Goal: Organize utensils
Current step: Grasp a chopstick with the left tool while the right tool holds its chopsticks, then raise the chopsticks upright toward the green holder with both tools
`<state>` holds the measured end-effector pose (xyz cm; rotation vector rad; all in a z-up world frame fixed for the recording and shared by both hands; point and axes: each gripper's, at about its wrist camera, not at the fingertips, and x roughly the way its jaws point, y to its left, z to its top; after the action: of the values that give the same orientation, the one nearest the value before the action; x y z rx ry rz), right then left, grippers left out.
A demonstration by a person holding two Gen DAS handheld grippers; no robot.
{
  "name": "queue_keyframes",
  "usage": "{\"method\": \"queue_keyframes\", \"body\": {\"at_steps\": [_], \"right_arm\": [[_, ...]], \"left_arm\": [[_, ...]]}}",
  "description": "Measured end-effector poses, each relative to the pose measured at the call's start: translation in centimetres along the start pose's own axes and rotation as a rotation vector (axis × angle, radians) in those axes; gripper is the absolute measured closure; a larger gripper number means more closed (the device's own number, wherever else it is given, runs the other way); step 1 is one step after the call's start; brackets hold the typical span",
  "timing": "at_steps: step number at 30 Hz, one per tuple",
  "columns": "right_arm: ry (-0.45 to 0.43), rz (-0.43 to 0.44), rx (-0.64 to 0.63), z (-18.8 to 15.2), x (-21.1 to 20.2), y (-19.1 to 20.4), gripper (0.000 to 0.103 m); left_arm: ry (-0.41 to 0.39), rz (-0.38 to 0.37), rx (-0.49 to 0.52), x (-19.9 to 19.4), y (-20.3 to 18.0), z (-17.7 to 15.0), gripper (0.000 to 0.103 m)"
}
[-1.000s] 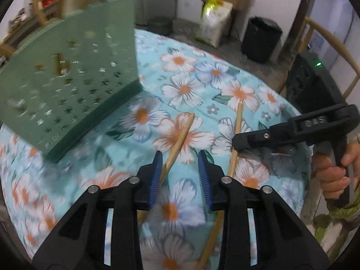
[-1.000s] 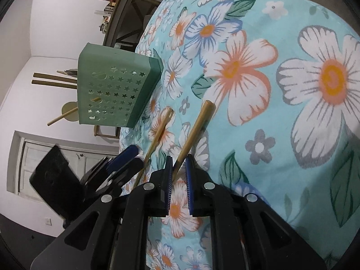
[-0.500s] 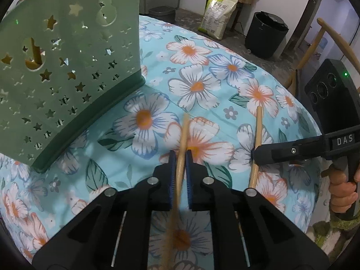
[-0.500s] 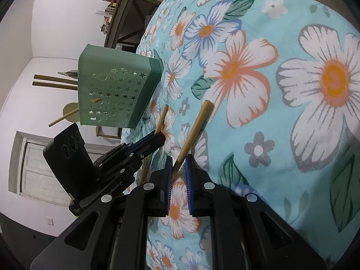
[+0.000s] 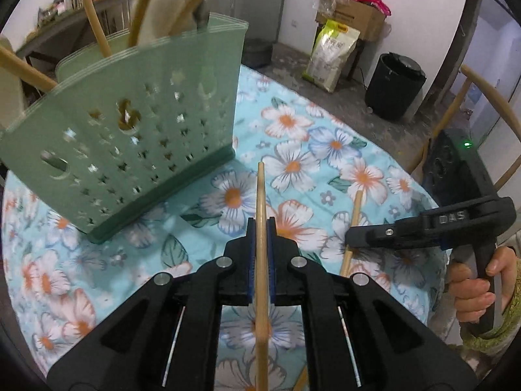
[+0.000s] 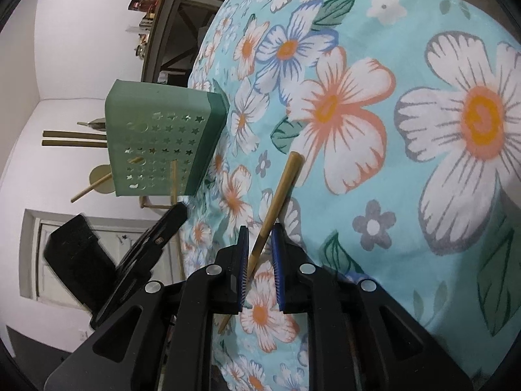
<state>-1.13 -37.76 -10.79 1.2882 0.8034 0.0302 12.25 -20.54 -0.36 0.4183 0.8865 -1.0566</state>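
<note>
My left gripper [image 5: 260, 224] is shut on a wooden chopstick [image 5: 260, 195] and holds it lifted off the cloth, its tip pointing toward the green perforated utensil holder [image 5: 130, 130]. The holder stands upright with several wooden utensils in it. A second chopstick [image 5: 353, 224] lies on the floral tablecloth. My right gripper [image 6: 260, 244] has its jaws a little apart around that chopstick [image 6: 280, 195], which rests on the cloth. The holder also shows in the right wrist view [image 6: 159, 140], with the left gripper [image 6: 156, 238] in front of it.
The round table's edge [image 5: 407, 169] runs close on the right. A wooden chair [image 5: 482, 97], a black bin [image 5: 394, 88] and a feed bag [image 5: 332, 55] stand beyond it. A dark side table [image 6: 176, 32] stands behind the holder.
My left gripper closed on its chopstick and lifted it toward the holder. My right gripper's jaws have opened slightly around the second chopstick, which stays on the cloth.
</note>
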Motion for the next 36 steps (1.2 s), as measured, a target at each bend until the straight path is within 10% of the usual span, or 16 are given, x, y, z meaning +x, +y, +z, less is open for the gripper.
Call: {"method": "queue_keyframes", "body": {"at_steps": [13, 21, 36], "right_arm": [[-0.105, -0.105, -0.027, -0.6, 0.8, 2.6, 0.07], [-0.188, -0.199, -0.066, -1.2, 1.7, 3.5, 0.09], [-0.285, -0.211, -0.306, -1.9, -0.8, 8.5, 0.091]], "left_arm": [[-0.148, 0.032, -0.012, -6.0, -0.2, -0.8, 0.098], [-0.189, 0.036, -0.012, -7.8, 0.2, -1.0, 0.098], [-0.285, 0.009, -0.069, -11.3, 0.5, -0.8, 0.098]]}}
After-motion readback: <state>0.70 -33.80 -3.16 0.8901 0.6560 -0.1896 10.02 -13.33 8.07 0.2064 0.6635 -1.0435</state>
